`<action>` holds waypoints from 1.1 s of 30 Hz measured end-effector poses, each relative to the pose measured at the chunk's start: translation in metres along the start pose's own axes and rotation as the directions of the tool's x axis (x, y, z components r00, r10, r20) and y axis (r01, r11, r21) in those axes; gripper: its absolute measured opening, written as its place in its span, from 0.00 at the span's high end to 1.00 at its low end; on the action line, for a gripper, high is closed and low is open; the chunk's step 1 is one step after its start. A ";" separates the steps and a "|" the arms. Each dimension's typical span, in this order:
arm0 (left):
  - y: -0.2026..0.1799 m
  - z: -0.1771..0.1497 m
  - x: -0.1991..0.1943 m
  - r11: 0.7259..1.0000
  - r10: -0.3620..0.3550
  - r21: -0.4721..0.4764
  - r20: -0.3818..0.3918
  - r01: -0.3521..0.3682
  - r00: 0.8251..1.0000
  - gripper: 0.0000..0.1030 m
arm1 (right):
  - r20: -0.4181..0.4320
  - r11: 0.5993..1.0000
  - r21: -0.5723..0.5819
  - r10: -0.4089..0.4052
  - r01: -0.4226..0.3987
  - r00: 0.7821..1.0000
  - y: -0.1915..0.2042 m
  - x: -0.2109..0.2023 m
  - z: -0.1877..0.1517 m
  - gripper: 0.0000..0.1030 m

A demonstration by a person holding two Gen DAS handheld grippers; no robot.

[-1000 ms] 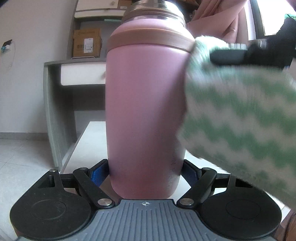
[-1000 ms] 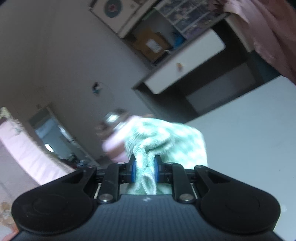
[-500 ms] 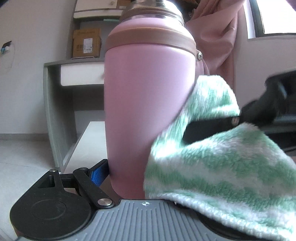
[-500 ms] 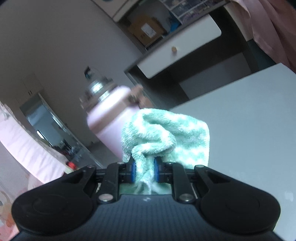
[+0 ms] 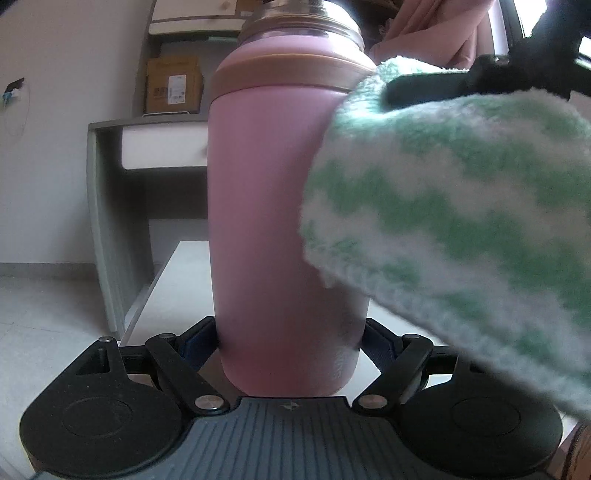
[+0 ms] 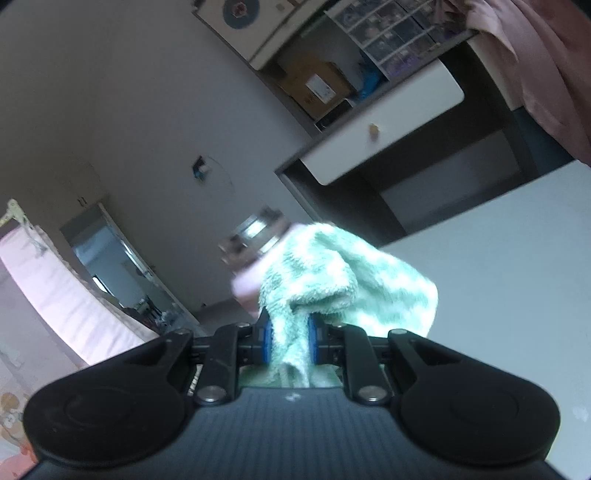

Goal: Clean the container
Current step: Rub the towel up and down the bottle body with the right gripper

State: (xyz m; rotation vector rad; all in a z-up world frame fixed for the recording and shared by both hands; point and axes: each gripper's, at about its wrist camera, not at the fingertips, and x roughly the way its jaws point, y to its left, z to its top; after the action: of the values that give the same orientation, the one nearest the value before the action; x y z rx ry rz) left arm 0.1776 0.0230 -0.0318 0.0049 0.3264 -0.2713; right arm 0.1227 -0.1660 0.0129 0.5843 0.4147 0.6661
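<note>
A tall pink bottle (image 5: 273,206) with a brown collar and a metal threaded neck stands upright between my left gripper's (image 5: 290,341) fingers, which are shut on its base. My right gripper (image 6: 290,338) is shut on a green and white towel (image 6: 347,291). The towel (image 5: 454,221) presses against the bottle's upper right side, near the collar. In the right wrist view only the bottle's neck and shoulder (image 6: 255,240) show behind the towel.
The bottle is held over a white table (image 5: 173,291), which also shows in the right wrist view (image 6: 509,280). Behind stands a grey desk (image 5: 107,206) with a white drawer and a cardboard box (image 5: 173,85). A pink curtain (image 5: 432,33) hangs at the back right.
My right gripper has moved the towel down the bottle's right side and back up to near the collar. The left gripper and the bottle have stayed put.
</note>
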 end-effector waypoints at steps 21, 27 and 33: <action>-0.003 0.000 -0.003 1.000 0.000 0.019 -0.008 0.000 1.000 0.19 | -0.053 0.999 0.040 -0.035 0.037 0.998 -0.020 0.001 -0.012 0.83; -0.003 0.000 -0.005 1.000 -0.001 0.017 -0.008 0.001 1.000 0.19 | 0.009 1.000 0.018 -0.009 0.008 1.000 -0.011 -0.006 0.007 0.83; -0.001 0.001 -0.006 1.000 -0.001 0.017 -0.009 0.001 1.000 0.19 | 0.021 0.999 0.031 -0.022 0.021 1.000 -0.018 -0.001 0.007 0.83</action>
State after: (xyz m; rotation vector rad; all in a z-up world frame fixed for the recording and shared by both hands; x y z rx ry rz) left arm 0.1725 0.0238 -0.0290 0.0229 0.3329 -0.2756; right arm 0.1342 -0.1811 0.0074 0.6150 0.4109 0.6333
